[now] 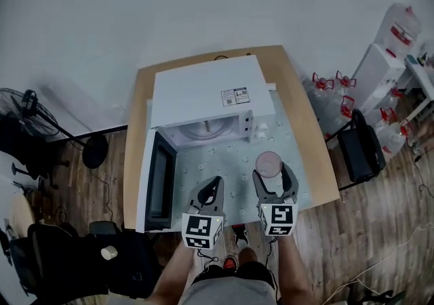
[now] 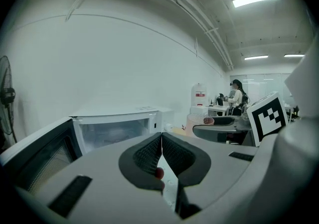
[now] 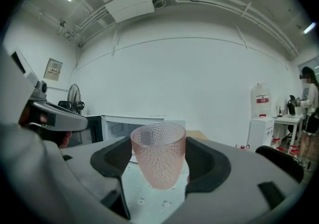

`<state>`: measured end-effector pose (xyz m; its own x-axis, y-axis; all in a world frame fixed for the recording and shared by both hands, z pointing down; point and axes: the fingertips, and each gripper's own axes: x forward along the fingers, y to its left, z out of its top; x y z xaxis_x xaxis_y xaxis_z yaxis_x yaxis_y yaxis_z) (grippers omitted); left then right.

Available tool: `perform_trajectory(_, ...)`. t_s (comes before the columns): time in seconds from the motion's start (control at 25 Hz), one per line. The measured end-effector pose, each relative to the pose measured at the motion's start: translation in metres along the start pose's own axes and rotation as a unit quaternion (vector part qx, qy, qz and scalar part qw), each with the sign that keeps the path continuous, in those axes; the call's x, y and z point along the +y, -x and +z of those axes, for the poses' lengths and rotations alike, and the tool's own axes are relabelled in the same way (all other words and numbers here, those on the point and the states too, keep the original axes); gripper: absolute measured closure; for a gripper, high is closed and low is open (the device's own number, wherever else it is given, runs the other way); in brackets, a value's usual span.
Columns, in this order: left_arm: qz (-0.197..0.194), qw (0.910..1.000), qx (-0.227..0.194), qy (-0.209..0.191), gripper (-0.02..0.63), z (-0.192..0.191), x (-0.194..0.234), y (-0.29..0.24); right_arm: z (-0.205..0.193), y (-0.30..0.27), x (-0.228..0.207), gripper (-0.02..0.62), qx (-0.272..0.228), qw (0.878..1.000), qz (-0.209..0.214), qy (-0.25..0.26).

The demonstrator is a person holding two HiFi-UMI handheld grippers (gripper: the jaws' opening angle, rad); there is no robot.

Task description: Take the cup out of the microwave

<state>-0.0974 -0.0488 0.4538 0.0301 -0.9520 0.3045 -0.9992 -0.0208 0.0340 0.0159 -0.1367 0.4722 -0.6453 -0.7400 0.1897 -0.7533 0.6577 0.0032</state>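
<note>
1. A white box-shaped microwave (image 1: 203, 97) stood on a light wooden table (image 1: 308, 141), at the back of a pale patterned cloth (image 1: 217, 161).
2. The microwave's dark-windowed door (image 1: 159, 181) was swung wide open to the left. In the head view the cavity lay open, with a round glass turntable (image 1: 203, 131) inside.
3. The pink translucent dimpled cup (image 3: 158, 154) was outside the microwave. It was in front of the open cavity and to its right, over the patterned cloth.
4. The right gripper (image 1: 274, 181) held this cup upright. Its two dark padded jaws pinched the cup's sides from left and right, and the rim rose above them in the right gripper view.
5. No view settled whether the cup's base touched the cloth.
6. The left gripper (image 2: 161, 141) was just beside the right one, nearer the open door. Its jaws were pressed together with nothing between them, and it pointed toward the microwave.
7. Both grippers' marker cubes sat near the table's front edge in the head view.
8. A black standing fan (image 1: 27, 104) stood on the wooden floor well to the left of the table.
9. A cluster of clear water jugs with red handles (image 1: 332, 93) stood to the table's right.
</note>
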Motion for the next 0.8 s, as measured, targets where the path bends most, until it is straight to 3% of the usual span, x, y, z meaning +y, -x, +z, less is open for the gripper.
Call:
perform_trajectory(0.4,-0.072,0.9973,0.008,-0.014,0.581,-0.004,-0.059,-0.028,-0.019,0.041,-0.057,0.252,0.006,0.998,-0.066,-0.011)
perform_trajectory(0.8,-0.128,0.9910,0.030,-0.028,0.581,-0.027,-0.106,-0.063,-0.063,0.066,-0.100,0.252,0.031,0.992,-0.118,-0.029)
